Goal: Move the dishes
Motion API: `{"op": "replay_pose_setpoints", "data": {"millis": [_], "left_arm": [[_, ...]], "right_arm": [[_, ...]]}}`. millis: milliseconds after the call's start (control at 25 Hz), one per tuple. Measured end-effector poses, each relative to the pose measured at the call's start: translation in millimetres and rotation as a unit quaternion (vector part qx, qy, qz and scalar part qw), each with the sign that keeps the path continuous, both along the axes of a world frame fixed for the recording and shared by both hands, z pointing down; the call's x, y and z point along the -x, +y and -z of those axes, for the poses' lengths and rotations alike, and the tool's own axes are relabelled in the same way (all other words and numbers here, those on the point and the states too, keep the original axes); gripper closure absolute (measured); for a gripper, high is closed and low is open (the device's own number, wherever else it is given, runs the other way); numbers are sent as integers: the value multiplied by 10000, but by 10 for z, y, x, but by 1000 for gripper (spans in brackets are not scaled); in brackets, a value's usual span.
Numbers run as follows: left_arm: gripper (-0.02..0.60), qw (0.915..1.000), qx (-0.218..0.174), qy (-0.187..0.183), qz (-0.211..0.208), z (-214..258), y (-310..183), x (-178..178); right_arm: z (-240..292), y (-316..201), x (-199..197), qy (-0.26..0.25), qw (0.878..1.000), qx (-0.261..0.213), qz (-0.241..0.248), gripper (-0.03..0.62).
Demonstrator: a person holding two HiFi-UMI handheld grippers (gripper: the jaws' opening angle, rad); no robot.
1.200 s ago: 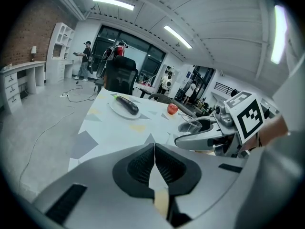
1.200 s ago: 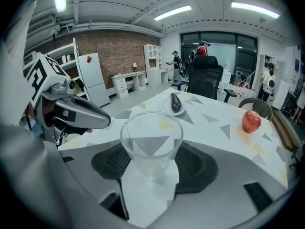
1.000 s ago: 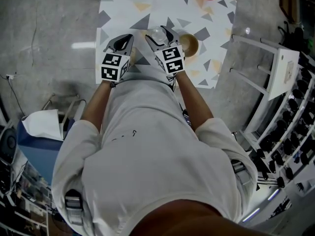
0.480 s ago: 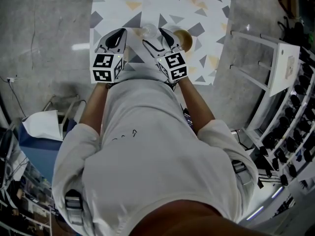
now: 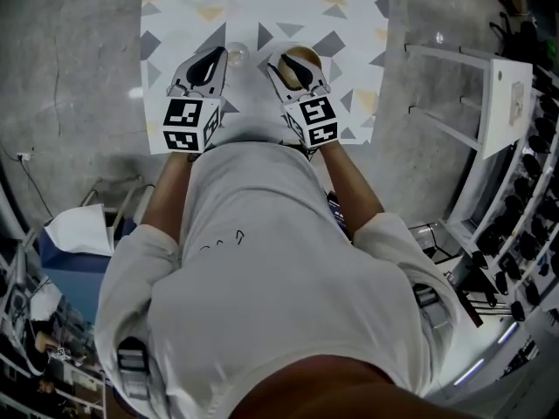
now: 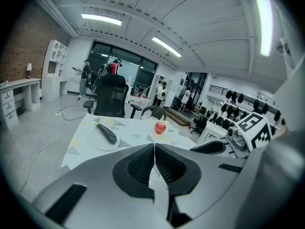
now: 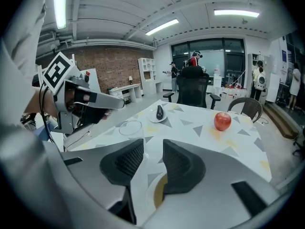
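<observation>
A brown bowl (image 5: pixel 303 58) sits near the front edge of the triangle-patterned table (image 5: pixel 262 11). My right gripper (image 5: pixel 293 63) hovers over it, open with a narrow gap; the bowl's rim (image 7: pixel 160 191) shows just below the jaws (image 7: pixel 152 149). A clear glass bowl (image 5: pixel 236 55) stands left of it, also visible in the right gripper view (image 7: pixel 130 127). My left gripper (image 5: pixel 210 59) is beside the glass bowl, shut and empty (image 6: pixel 154 147). Farther back lie a white plate with an eggplant (image 6: pixel 104 135) and a red apple (image 6: pixel 160 127).
A white shelf unit (image 5: pixel 502 116) and a dumbbell rack (image 5: pixel 524 208) stand right of the table. Beyond the table's far side are a black office chair (image 6: pixel 110 97) and a round-backed chair (image 6: pixel 155 111). People stand far off in the room.
My right gripper has left the glass bowl and shifted right, over the brown bowl. The left gripper has edged toward the glass bowl. The head view has swung, sliding the table left.
</observation>
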State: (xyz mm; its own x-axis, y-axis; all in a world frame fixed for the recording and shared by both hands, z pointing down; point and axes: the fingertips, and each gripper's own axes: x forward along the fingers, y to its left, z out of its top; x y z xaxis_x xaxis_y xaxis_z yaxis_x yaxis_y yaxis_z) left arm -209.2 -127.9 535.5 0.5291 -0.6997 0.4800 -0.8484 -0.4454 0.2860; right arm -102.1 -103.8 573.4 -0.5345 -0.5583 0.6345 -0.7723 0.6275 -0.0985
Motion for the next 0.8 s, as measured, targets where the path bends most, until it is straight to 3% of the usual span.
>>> {"op": "replay_pose_setpoints", "data": {"millis": [400,800], "left_arm": [[560,9989,95,-111,-452,-53,68,-695],[560,9958,497,-273,-719,-315,331,-1117]], "right_arm": [[25,56,-719,73,9984,0,-557,549],[-200,207,-1279,165,9952,492,-834,536]]}}
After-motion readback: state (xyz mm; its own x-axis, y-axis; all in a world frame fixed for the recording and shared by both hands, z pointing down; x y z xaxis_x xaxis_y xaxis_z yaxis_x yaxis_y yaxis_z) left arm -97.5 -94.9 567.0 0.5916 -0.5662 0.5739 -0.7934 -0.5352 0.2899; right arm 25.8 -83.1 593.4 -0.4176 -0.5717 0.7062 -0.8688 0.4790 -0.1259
